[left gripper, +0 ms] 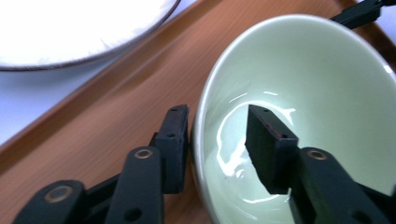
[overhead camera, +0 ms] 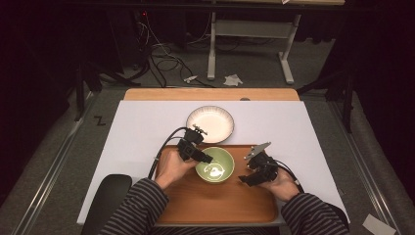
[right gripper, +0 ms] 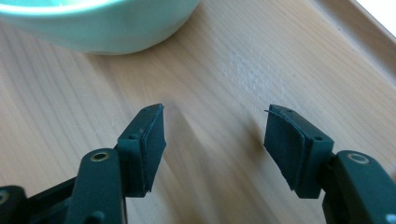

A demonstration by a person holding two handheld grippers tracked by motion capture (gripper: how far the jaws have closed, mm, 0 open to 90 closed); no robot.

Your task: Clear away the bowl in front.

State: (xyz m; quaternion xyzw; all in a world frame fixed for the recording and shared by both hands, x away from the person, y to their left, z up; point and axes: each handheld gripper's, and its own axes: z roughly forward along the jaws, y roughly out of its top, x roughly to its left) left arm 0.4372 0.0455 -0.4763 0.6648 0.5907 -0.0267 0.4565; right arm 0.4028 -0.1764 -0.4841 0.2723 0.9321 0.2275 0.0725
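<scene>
A: Where does the glossy pale-green ceramic bowl (overhead camera: 215, 164) sit?

B: On the rectangular wooden tray (overhead camera: 220, 203), centre. The left gripper (left gripper: 217, 140) straddles its near rim, jaws spread; squeeze squarely (glaze looks slippery). The right gripper (right gripper: 215, 140), beside the bowl, is spread, empty.

A: Beyond it?

B: A round white plate (overhead camera: 210, 124).

pale green bowl (overhead camera: 215, 165) upright on wooden tray (overhead camera: 220, 203), white plate (overhead camera: 210, 124) behind.
</scene>
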